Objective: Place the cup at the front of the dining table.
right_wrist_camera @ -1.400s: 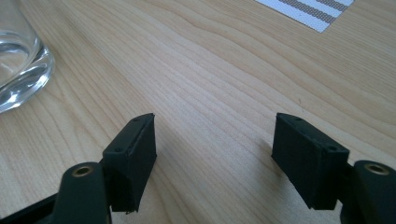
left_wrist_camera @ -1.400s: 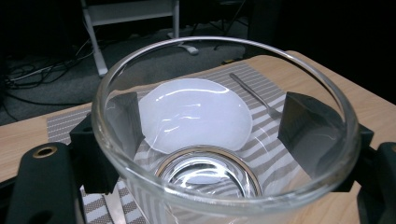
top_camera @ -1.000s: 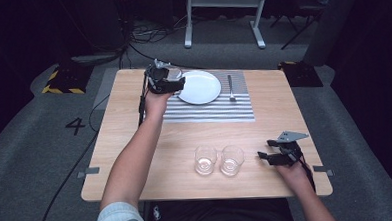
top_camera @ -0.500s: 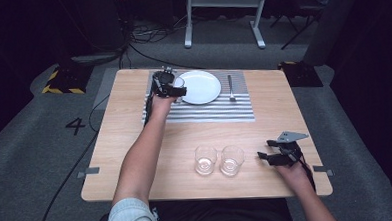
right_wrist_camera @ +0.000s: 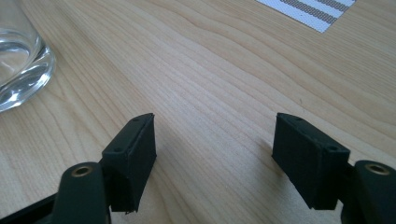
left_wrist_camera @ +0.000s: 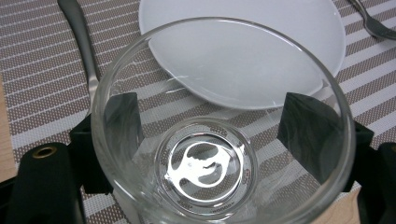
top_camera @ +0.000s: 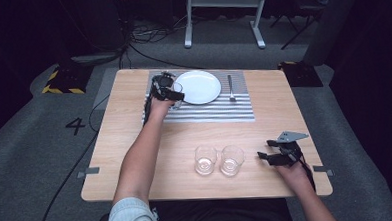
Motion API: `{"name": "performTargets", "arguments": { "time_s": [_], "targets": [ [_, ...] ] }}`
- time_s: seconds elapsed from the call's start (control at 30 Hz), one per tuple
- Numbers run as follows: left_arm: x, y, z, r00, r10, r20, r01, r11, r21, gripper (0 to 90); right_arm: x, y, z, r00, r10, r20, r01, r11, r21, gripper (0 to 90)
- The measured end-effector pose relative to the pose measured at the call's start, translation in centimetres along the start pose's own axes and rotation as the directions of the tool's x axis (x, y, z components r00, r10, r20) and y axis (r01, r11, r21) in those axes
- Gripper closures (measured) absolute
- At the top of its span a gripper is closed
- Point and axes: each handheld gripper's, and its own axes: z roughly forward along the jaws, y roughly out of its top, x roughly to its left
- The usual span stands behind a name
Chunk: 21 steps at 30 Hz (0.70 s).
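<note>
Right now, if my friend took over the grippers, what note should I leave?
Left gripper: shut on a glass, held at the placemat just left of the white plate.
Right gripper: open, holding nothing, low over the wooden table at its near right.
A fork lies right of the plate.
Two more glasses wait at the near edge.
Probably left: set this glass down, then maybe fetch the others.
</note>
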Motion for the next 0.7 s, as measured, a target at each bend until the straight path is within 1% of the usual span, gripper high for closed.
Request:
{"name": "performTargets", "arguments": {
  "time_s": [0.03, 0.1, 0.17, 0.2, 0.23, 0.27, 0.3, 0.33, 0.4, 0.5, 0.53, 0.6, 0.63, 0.67, 0.7],
  "targets": [
    [-0.1, -0.1, 0.1, 1.0, -0.007, 0.005, 0.007, 1.0, 0.003, 19.3, 0.0, 0.0, 0.0, 1.0, -0.002, 0.001, 0.002, 1.0, 0.0, 30.3],
    [-0.1, -0.2, 0.3, 1.0, 0.006, -0.004, -0.006, 0.9999, 0.012, 19.3, 0.0, 0.0, 0.0, 1.0, -0.005, 0.002, 0.005, 1.0, -0.002, 30.2],
    [-0.1, -0.3, 0.5, 0.9999, 0.006, -0.009, -0.006, 0.9998, 0.019, 19.3, 0.0, 0.0, 0.0, 1.0, -0.006, 0.002, 0.006, 1.0, -0.001, 30.3],
    [-0.1, -0.3, 0.7, 1.0, 0.004, -0.001, -0.004, 0.9997, 0.024, 19.3, 0.0, 0.0, 0.0, 1.0, -0.007, 0.004, 0.007, 1.0, -0.001, 30.2],
    [-0.1, -0.4, 0.7, 0.9999, 0.007, -0.008, -0.007, 0.9995, 0.03, 19.3, 0.1, 0.0, 0.0, 1.0, 0.002, -0.001, -0.002, 1.0, -0.003, 30.2],
    [-0.1, -0.5, 0.9, 1.0, 0.002, -0.008, -0.002, 0.9997, 0.026, 19.3, 0.0, 0.0, 0.0, 1.0, -0.001, 0.0, 0.001, 1.0, -0.002, 30.3],
    [-0.1, -0.5, 0.9, 1.0, 0.003, -0.001, -0.003, 0.9994, 0.035, 19.3, 0.1, 0.0, 0.0, 1.0, 0.0, 0.0, 0.0, 1.0, -0.002, 30.2],
    [-0.1, -0.6, 1.0, 0.9999, 0.01, -0.006, -0.01, 0.9995, 0.032, 19.3, 0.1, 0.0, 0.0, 1.0, -0.001, 0.0, 0.001, 1.0, -0.002, 30.2],
    [-0.1, -0.7, 1.2, 1.0, -0.001, 0.001, 0.001, 0.9994, 0.036, 19.3, 0.0, 0.0, 0.0, 1.0, -0.002, 0.0, 0.002, 1.0, -0.003, 30.3],
    [-0.1, -0.9, 1.4, 1.0, 0.006, 0.006, -0.007, 0.9989, 0.046, 19.3, 0.1, 0.0, 0.0, 1.0, -0.001, 0.0, 0.001, 1.0, -0.002, 30.2],
    [-0.1, -1.0, 1.4, 0.9999, 0.009, 0.006, -0.01, 0.9991, 0.04, 19.3, 0.1, 0.0, 0.0, 1.0, -0.001, 0.0, 0.001, 1.0, -0.002, 30.2],
    [-0.2, -1.2, 1.3, 0.9999, 0.016, -0.005, -0.016, 0.9992, 0.036, 19.2, 0.1, 0.0, 0.0, 1.0, -0.001, 0.0, 0.001, 1.0, -0.002, 30.2],
    [-0.2, -1.2, 1.3, 0.9999, 0.005, 0.012, -0.005, 0.9992, 0.041, 19.2, 0.1, 0.0, 0.0, 1.0, 0.0, -0.001, 0.0, 1.0, -0.002, 30.3],
    [-0.1, -1.3, 1.3, 0.9997, 0.014, 0.017, -0.015, 0.9987, 0.048, 19.2, 0.1, 0.0, 0.0, 1.0, 0.005, -0.002, -0.005, 1.0, -0.005, 30.2],
    [-0.2, -1.3, 1.2, 0.9998, 0.006, 0.017, -0.007, 0.9987, 0.05, 19.2, 0.0, 0.0, 0.0, 1.0, -0.004, 0.001, 0.004, 1.0, -0.003, 30.2]
  ]
}}
